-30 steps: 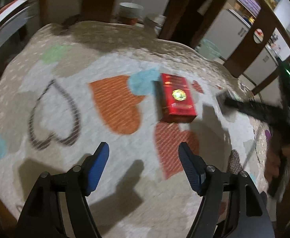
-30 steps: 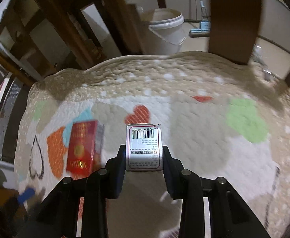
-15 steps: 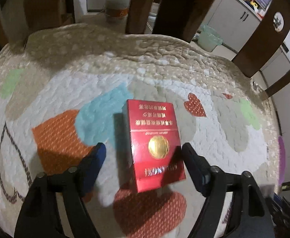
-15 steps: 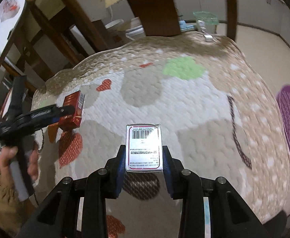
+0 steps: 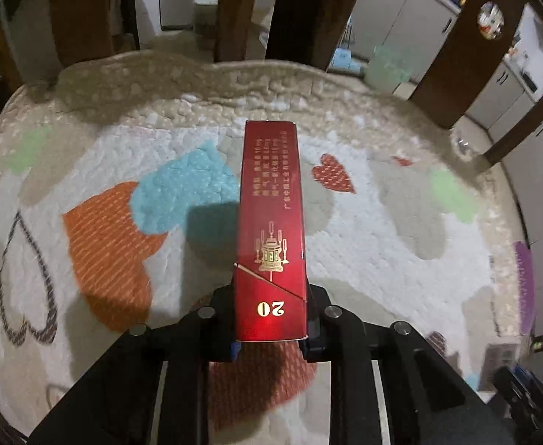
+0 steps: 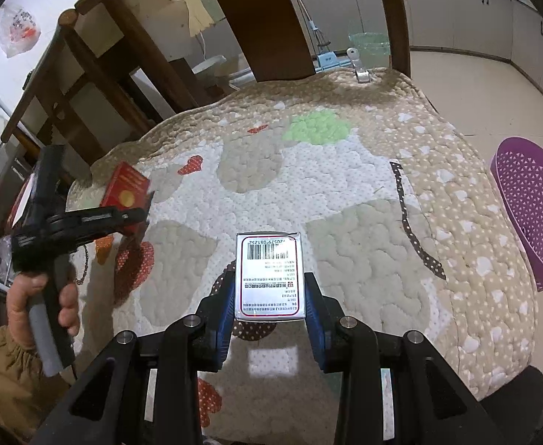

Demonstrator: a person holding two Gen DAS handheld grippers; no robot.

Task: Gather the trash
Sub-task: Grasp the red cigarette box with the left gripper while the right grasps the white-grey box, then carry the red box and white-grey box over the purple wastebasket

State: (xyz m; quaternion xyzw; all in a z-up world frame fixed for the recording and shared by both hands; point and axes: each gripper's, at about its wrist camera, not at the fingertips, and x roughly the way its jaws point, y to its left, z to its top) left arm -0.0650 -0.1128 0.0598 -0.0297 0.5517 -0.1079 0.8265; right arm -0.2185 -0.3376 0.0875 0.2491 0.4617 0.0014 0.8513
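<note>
Left gripper (image 5: 270, 319) closing its jaws on a red cigarette box (image 5: 270, 230), pads pressing both sides at its near end; box standing on edge between the fingers, narrow side up with a gold "20" toward the camera, far end stretching out over the quilted heart-patterned mat (image 5: 364, 259); from the right wrist view, same box (image 6: 125, 193) seen tilted in that gripper (image 6: 138, 218), a hand (image 6: 41, 304) wrapped round the grey handle, tan sleeve (image 6: 8, 382) below. Right gripper (image 6: 269, 296) at a narrow set, clamped on a small white packet (image 6: 270, 276) with a barcode label facing up, blue pads (image 6: 224, 304) flat against its two sides; packet lifted clear above the mat. Purple perforated basket (image 6: 531, 215) on the floor just beside the mat's right edge, well apart from both grippers. Dark wooden chair legs (image 5: 234, 11) standing along the mat's far edge; pale cabinets (image 6: 475, 7) behind on the right.
</note>
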